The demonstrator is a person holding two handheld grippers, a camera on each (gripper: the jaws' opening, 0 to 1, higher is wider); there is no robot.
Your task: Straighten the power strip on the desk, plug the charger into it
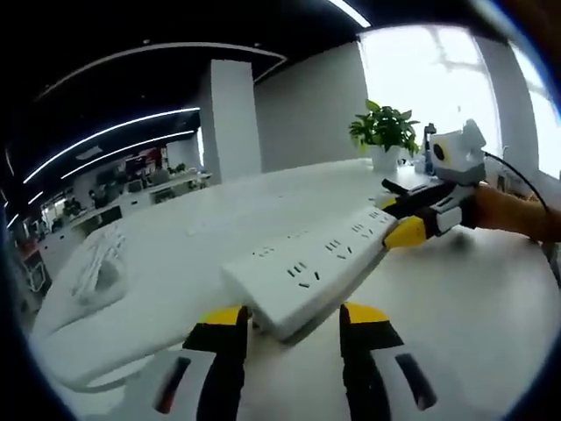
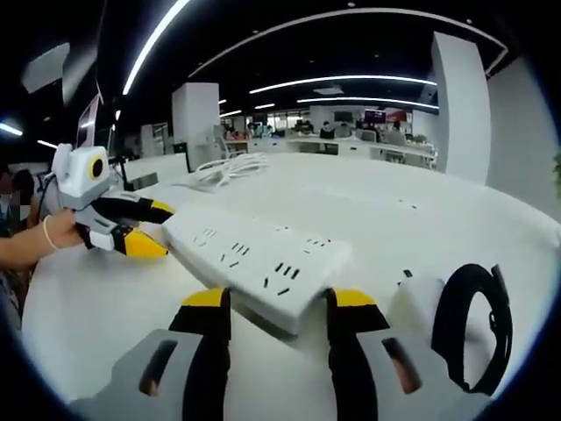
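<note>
Black fingers (image 1: pixel 223 351), yellow tips; thin bracelet (image 2: pixel 46 232) on wrist.

No legible text, brand, number or sign. Power strip (image 1: pixel 311 267) face carries socket slots, no readable marking. Distant red wall panel (image 2: pixel 386 115) too blurred to read.

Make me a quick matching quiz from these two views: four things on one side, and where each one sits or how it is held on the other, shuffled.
1. power strip
2. potted plant
3. black cable loop
4. white cable bundle

A. coiled on the desk at lower right in the right gripper view
B. held at both ends by the grippers
C. by the bright window
D. lying far across the desk

Pairs: 1-B, 2-C, 3-A, 4-D
</note>
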